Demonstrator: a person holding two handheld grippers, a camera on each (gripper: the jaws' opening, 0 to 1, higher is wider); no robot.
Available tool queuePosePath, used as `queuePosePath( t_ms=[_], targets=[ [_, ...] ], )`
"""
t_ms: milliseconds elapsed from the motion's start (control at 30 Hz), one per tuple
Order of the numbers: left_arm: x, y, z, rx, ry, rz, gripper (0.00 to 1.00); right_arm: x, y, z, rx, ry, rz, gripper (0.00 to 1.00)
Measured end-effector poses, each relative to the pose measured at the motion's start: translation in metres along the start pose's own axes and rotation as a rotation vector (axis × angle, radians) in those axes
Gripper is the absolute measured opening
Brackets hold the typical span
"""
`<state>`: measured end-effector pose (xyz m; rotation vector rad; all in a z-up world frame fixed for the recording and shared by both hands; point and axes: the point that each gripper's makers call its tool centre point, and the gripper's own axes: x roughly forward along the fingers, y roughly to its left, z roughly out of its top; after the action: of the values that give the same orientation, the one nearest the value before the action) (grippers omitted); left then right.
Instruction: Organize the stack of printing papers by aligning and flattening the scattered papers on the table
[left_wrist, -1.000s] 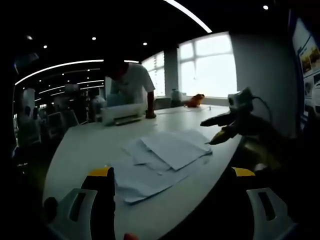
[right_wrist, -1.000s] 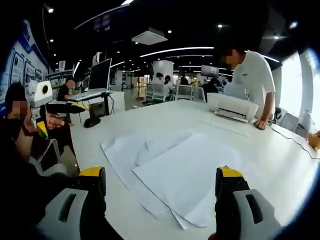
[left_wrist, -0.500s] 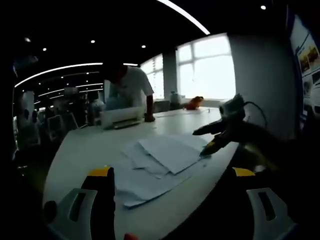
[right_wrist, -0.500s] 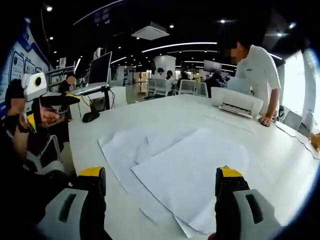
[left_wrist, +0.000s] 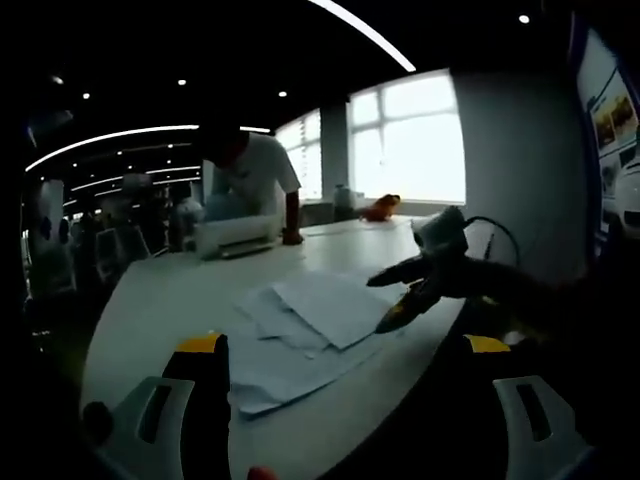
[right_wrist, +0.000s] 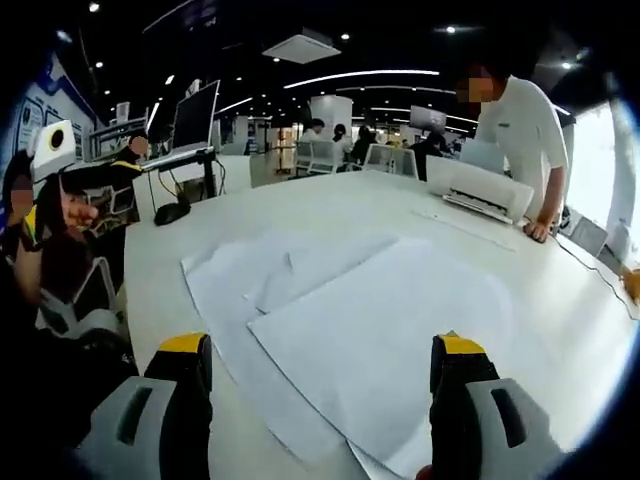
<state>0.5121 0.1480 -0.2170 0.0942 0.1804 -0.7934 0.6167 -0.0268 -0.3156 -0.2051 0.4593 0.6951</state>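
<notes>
Office table (right_wrist: 330, 205), white and wide. My right gripper (right_wrist: 320, 375) hangs released over the nearest papers (right_wrist: 380, 340), lying fanned and overlapping just ahead of its jaws; my left gripper (left_wrist: 345, 375) likewise released, short of them. Printer (right_wrist: 480, 200) beyond.

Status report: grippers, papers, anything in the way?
Both grippers open, holding nothing: left gripper, right gripper. Papers scattered, overlapping on table. Printer at far side, off the papers.
</notes>
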Motion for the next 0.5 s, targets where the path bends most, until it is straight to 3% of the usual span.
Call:
queuePosePath(
  t_ms=[500],
  targets=[
    [-0.002,0.003,-0.002,-0.004,-0.004,0.004,0.97,0.016,0.012,-0.004,0.012,-0.016,0.018,0.83]
  ],
)
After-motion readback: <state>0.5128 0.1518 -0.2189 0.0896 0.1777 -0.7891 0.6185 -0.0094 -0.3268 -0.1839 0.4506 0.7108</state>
